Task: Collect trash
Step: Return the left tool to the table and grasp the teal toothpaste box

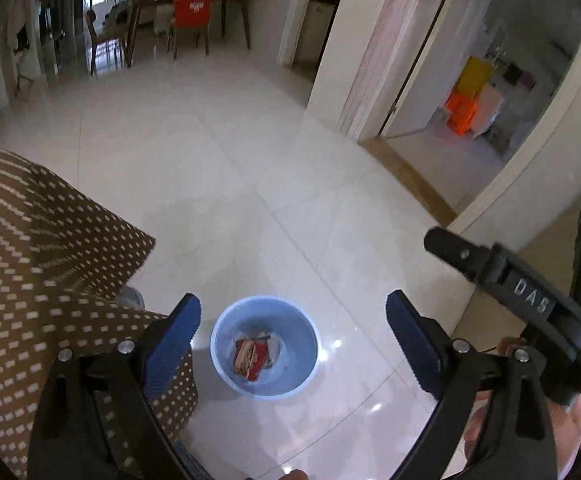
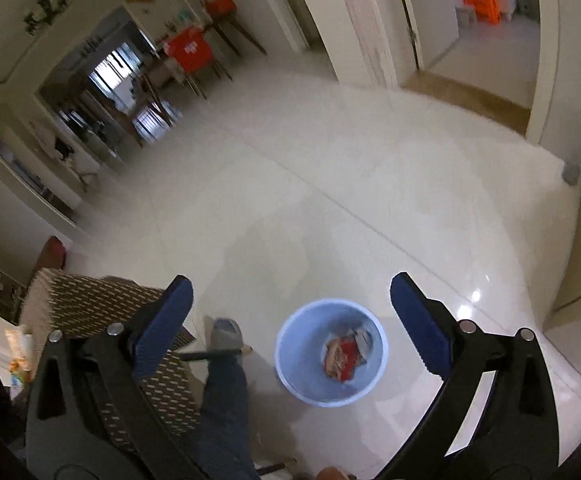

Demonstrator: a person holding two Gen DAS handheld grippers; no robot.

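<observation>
A light blue bin (image 1: 264, 348) stands on the white tiled floor below me. Inside it lie a red snack wrapper (image 1: 250, 358) and some pale paper. My left gripper (image 1: 293, 312) is open and empty, held high above the bin. My right gripper (image 2: 291, 294) is open and empty too, also above the bin (image 2: 330, 352), where the red wrapper (image 2: 342, 358) shows. The right gripper's black body (image 1: 530, 300) shows at the right of the left wrist view.
A table with a brown dotted cloth (image 1: 38, 264) is at the left, also in the right wrist view (image 2: 102, 300). The person's leg and slipper (image 2: 224, 344) stand beside the bin. A doorway (image 1: 462, 92) opens at the far right; chairs (image 1: 192, 12) stand far back.
</observation>
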